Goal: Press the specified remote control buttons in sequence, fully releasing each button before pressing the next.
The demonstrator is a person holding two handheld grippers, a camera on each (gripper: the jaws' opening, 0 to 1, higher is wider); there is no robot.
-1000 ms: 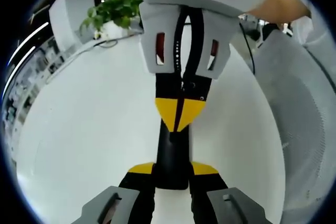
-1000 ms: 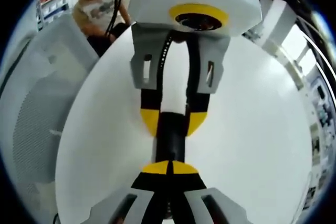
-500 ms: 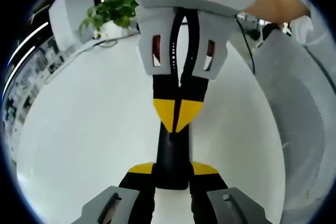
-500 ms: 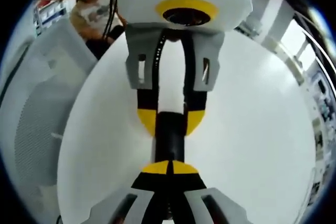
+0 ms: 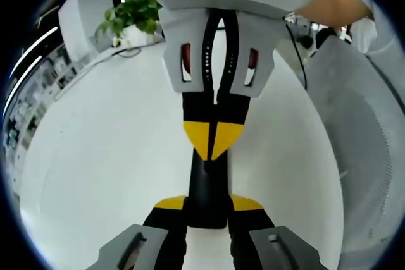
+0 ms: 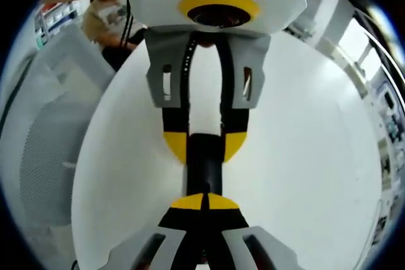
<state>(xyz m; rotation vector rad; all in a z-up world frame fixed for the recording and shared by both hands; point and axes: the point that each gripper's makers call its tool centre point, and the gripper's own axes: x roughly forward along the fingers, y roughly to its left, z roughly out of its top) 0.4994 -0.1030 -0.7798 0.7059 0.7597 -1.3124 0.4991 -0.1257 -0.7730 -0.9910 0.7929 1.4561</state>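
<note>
On the white table (image 5: 95,156), left gripper view: the left gripper (image 5: 209,205) is clamped on the near end of the black remote (image 5: 207,184), one yellow-tipped jaw on each long side. The remote runs straight away from the camera. The right gripper (image 5: 212,142) comes in from the top, jaws together, with its yellow point down on the remote's top face at the far end. I can't tell which button is under it. Versus 1.0 s ago, the tip is at the same spot on the remote and the clamp is unchanged. The right gripper's housing reads slightly bigger and shifted left.

Right gripper view: same setup from the other end. The right gripper (image 6: 205,202) has its jaws pinched together, tips on the remote (image 6: 204,169). Beyond it, the left gripper (image 6: 204,147) clamps the remote's sides. The opposing housing has drifted left since 1.0 s ago.

View differences: the left view has a potted plant (image 5: 136,14) at the table's far edge and a forearm (image 5: 329,4). The right view has a seated person (image 6: 111,20) behind.
</note>
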